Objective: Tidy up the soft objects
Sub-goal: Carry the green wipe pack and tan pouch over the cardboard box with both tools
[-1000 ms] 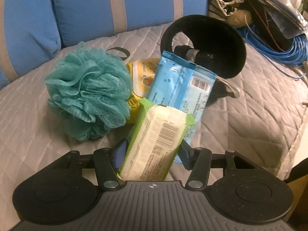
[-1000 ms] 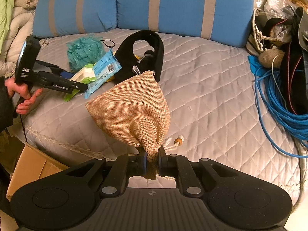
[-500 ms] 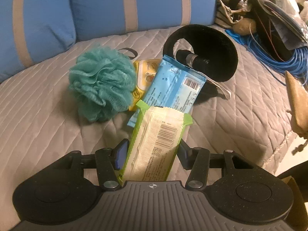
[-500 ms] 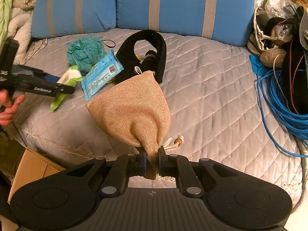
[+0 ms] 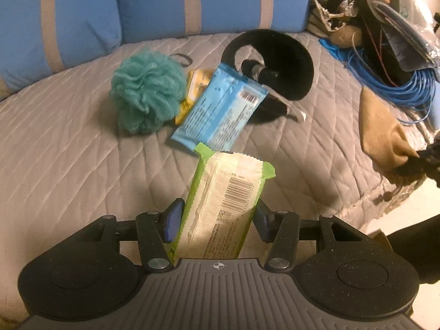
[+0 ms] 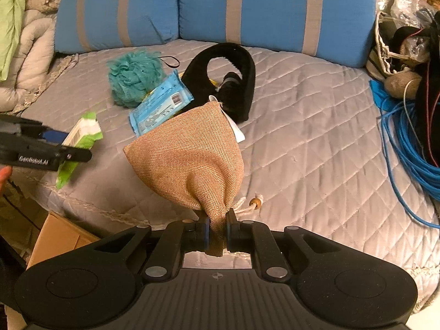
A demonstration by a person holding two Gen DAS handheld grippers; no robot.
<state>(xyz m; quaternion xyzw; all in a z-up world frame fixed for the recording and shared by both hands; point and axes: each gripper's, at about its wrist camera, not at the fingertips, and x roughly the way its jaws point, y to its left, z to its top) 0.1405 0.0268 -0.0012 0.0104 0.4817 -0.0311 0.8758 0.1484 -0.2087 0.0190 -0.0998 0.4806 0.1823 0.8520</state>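
Observation:
My left gripper (image 5: 217,221) is shut on a green-and-white wipes pack (image 5: 225,206), held above the grey quilted bed (image 5: 68,151); the same wipes pack (image 6: 82,134) shows at the left of the right wrist view. My right gripper (image 6: 218,227) is shut on the neck of a tan burlap drawstring bag (image 6: 189,159), which hangs over the bed's front edge. On the quilt lie a teal bath pouf (image 5: 145,93), a blue wipes pack (image 5: 220,112), a yellow pack (image 5: 196,85) partly hidden under it, and a black curved neck pillow (image 5: 277,63).
Blue striped cushions (image 6: 247,13) line the back of the bed. A coil of blue cable (image 6: 404,143) and cluttered bags (image 6: 398,49) lie at the right. A cardboard box (image 6: 55,242) stands below the bed's front-left edge. A hand (image 6: 4,174) holds the left gripper's handle.
The left gripper has pulled back and up from the pile with the green wipes pack, which now hangs apart from the blue pack. The right gripper and burlap bag have stayed put.

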